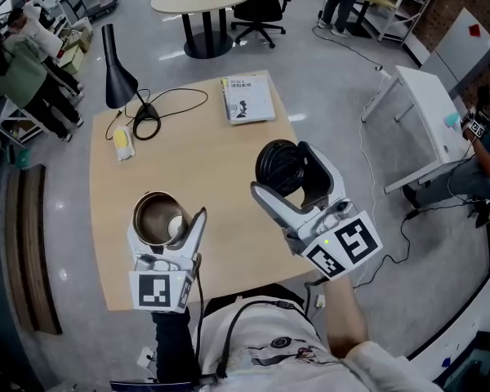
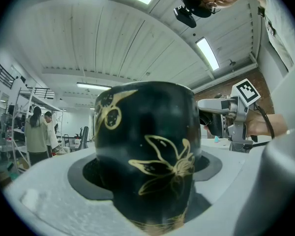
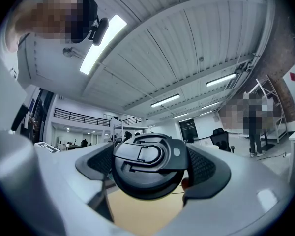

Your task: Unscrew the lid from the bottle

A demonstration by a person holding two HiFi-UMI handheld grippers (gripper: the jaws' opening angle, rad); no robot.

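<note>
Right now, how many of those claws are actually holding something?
2. The left claw grips the open bottle; the right claw grips the black lid. Nothing seems hidden.

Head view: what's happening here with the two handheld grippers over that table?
A person holds tongs in each hand over a wooden table. The left tongs are clamped on a black bottle with gold flower decoration. Its mouth is open and shows a steel inside. The right tongs are clamped on the black lid, held apart from the bottle, to its right in the head view. So the lid is already off.
</note>
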